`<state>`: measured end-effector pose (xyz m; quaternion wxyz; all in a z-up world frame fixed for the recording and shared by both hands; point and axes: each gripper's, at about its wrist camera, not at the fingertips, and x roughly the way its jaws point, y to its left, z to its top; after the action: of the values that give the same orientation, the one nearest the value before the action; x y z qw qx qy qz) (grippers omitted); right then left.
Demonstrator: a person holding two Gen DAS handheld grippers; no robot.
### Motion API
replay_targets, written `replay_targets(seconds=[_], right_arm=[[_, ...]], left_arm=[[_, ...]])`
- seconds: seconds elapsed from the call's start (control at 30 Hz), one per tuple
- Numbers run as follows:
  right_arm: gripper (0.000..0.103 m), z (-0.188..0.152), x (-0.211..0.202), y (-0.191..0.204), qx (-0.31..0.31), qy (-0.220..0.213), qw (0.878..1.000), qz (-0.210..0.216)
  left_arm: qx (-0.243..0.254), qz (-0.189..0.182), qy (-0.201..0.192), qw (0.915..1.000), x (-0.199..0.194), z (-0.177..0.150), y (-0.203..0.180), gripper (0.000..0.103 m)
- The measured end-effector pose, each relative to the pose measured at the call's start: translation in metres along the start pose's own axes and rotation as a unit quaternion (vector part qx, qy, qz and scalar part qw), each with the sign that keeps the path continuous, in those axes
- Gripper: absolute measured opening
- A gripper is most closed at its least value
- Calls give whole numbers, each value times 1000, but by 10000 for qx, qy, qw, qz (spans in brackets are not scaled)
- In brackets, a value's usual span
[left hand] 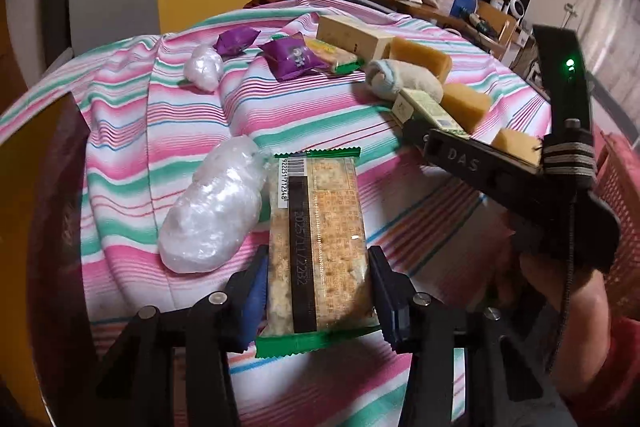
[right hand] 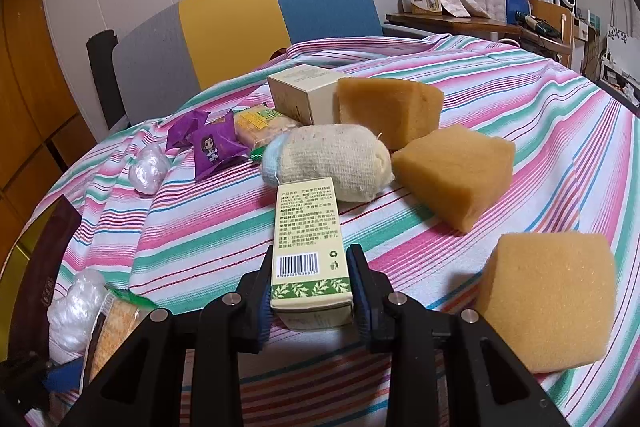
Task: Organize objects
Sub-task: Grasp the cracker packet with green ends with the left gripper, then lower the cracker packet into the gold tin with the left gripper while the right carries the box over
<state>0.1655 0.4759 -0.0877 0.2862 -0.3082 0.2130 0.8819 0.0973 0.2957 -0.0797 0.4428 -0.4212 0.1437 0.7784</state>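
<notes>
Cracker packet [left hand: 318, 243] clamped in downward-tilted left tongs [left hand: 318, 291]

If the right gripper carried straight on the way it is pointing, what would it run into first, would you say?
The right gripper is shut on the slim green-printed box. Straight ahead, the box's far end would probably meet the rolled cloth bundle first; they already look nearly touching, though depth is unclear.

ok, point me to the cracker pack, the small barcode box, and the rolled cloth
cracker pack [left hand: 320, 247]: left wrist view, middle of the wrapper's printed face.
small barcode box [right hand: 308, 227]: right wrist view, printed text panel above the barcode.
rolled cloth [right hand: 336, 163]: right wrist view, cream middle of the roll.
</notes>
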Motion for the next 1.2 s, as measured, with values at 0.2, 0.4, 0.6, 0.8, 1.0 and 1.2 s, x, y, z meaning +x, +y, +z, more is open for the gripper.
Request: replay_targets(seconds=[0.2, 0.4, 0.6, 0.8, 1.0, 1.2], right_arm=[[32, 0, 0, 5, -104, 21, 9999, -112], [30, -5, -9, 10, -157, 96, 9998, 92], [30, -13, -19, 20, 80, 240, 9989, 405], [30, -14, -23, 22, 163, 296, 9988, 363], [30, -11, -36, 23, -6, 152, 9995, 283], [30, -11, -43, 17, 135, 164, 9992, 352]], left_arm=[[-499, -222, -235, 9982, -22, -4, 17, 47], [-825, -457, -528, 9941, -59, -9, 35, 26], [-941, -634, -438, 9926, -66, -19, 49, 27], [-750, -552, -186, 9955, -49, -24, 35, 75], [-343, -293, 96, 9989, -22, -18, 10, 76], [448, 192, -55, 9988, -16, -24, -10, 45]])
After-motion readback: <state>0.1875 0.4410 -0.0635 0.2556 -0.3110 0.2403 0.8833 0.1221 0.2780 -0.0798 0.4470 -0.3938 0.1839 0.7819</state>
